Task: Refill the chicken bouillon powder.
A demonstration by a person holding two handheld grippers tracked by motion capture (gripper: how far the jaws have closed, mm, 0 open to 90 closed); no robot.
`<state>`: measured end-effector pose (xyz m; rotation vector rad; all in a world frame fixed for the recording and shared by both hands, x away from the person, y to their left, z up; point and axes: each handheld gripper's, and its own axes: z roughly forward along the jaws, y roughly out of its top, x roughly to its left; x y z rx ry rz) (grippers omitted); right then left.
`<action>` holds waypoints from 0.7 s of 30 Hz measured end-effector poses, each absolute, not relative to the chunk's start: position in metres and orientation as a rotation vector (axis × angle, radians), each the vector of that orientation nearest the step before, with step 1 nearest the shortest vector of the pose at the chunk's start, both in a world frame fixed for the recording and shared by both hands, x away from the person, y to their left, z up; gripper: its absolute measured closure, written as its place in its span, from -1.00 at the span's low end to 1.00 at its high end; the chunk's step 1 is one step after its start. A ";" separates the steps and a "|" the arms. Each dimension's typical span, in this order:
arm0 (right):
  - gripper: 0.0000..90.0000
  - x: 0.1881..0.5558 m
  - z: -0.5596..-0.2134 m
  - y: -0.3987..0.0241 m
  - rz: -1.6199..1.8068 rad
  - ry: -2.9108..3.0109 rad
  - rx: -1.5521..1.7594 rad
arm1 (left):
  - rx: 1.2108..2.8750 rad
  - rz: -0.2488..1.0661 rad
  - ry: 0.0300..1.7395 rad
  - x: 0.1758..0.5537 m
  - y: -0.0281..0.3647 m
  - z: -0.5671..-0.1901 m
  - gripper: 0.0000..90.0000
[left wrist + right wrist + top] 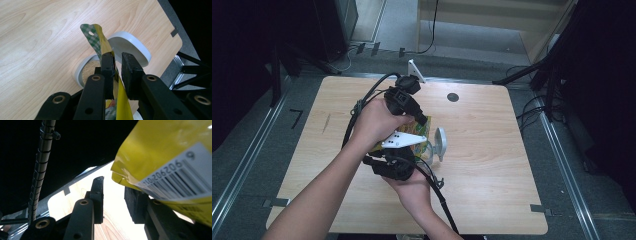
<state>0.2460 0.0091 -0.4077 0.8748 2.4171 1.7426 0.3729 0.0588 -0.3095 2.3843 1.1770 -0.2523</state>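
A pale wooden tabletop (492,150) is seen. The yellow, green-checked foil pouch (100,42) is pinched by the left gripper (117,71) fingers above an open white plastic jar of beige powder (87,70). The right gripper (113,200) fingers are parted, the pouch lying over one.

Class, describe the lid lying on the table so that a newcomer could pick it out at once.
Start at the wooden table and look at its middle, just right of the person's two hands. Beside the open jar of pale powder leans the lid. It is round and plain white, unlike the yellow packet with its green checked top.
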 end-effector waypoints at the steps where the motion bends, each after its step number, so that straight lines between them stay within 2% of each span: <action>1: 0.57 0.246 -0.408 0.009 1.739 2.420 0.872 | 2.386 -0.251 1.177 0.373 0.059 -0.310 0.79; 21: 0.47 0.243 -0.418 0.008 1.751 2.422 0.864 | 2.405 -0.269 1.167 0.368 0.055 -0.316 0.79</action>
